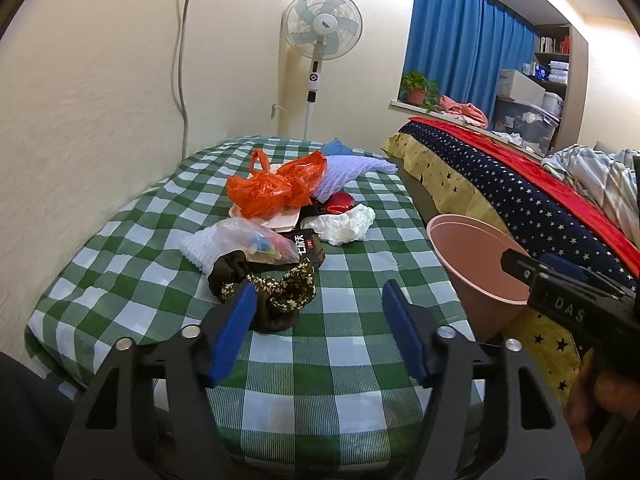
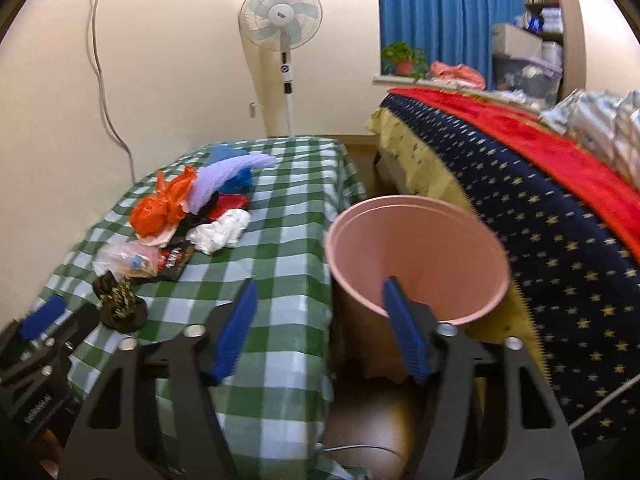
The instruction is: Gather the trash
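A pile of trash lies on the green checked table (image 1: 340, 364): an orange plastic bag (image 1: 276, 184), crumpled white paper (image 1: 344, 222), a clear bag (image 1: 252, 242) with coloured bits, a black packet (image 1: 306, 244) and a dark floral cloth (image 1: 276, 292). My left gripper (image 1: 320, 286) is open just short of the floral cloth, nothing between its fingers. A pink bin (image 2: 416, 248) stands beside the table. My right gripper (image 2: 320, 282) is open, straddling the bin's near-left wall, its right finger (image 2: 400, 320) over the rim. No pad visibly presses on it.
A bed with a starry navy and red cover (image 2: 540, 208) flanks the bin on the right. A standing fan (image 1: 320, 40), blue curtain (image 1: 460, 48) and a potted plant (image 1: 416, 88) are at the back. A wall runs along the table's left side.
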Available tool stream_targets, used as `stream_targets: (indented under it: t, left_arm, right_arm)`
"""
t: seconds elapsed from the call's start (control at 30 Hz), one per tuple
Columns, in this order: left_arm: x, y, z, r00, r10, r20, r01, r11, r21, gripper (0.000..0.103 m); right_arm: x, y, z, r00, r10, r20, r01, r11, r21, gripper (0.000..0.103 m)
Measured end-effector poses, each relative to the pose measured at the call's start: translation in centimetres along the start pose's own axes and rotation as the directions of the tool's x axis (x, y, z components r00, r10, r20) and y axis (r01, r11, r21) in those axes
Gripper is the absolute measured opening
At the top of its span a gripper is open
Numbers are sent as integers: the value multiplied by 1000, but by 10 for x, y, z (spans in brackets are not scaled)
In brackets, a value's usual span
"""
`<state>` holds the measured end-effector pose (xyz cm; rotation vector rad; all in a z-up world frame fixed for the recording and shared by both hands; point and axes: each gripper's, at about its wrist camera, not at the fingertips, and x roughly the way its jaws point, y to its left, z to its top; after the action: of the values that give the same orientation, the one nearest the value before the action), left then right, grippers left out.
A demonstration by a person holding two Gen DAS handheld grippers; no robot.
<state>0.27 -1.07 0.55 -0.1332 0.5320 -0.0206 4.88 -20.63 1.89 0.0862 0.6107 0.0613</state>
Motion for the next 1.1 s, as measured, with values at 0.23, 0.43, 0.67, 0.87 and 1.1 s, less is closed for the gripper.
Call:
stream_targets:
  t: [0.23, 0.43, 0.67, 0.87, 1.1]
  left_arm:
    - [17, -9, 3, 1000, 31, -3, -31, 999, 12, 52]
    - [38, -7, 0, 996, 87, -28, -87, 996, 2, 41]
    - [51, -5, -3, 993, 104, -55, -104, 995, 12, 32]
    - [59, 7, -4, 991, 108, -77, -109, 994, -12, 10]
    - [56, 15, -3, 993, 91, -71, -94, 995, -43, 2]
  right_arm:
    - [27, 9, 21, 992, 129, 3, -129, 992, 13, 45]
    - [58, 23, 35, 982, 190, 5, -190, 982, 22, 45]
    - [102, 45, 42, 967, 250, -39, -249, 968, 26, 42]
    - [141, 60, 41, 951, 288, -112, -286, 958, 35, 42]
    - [171, 74, 44, 934, 307, -184, -307, 951, 33, 42]
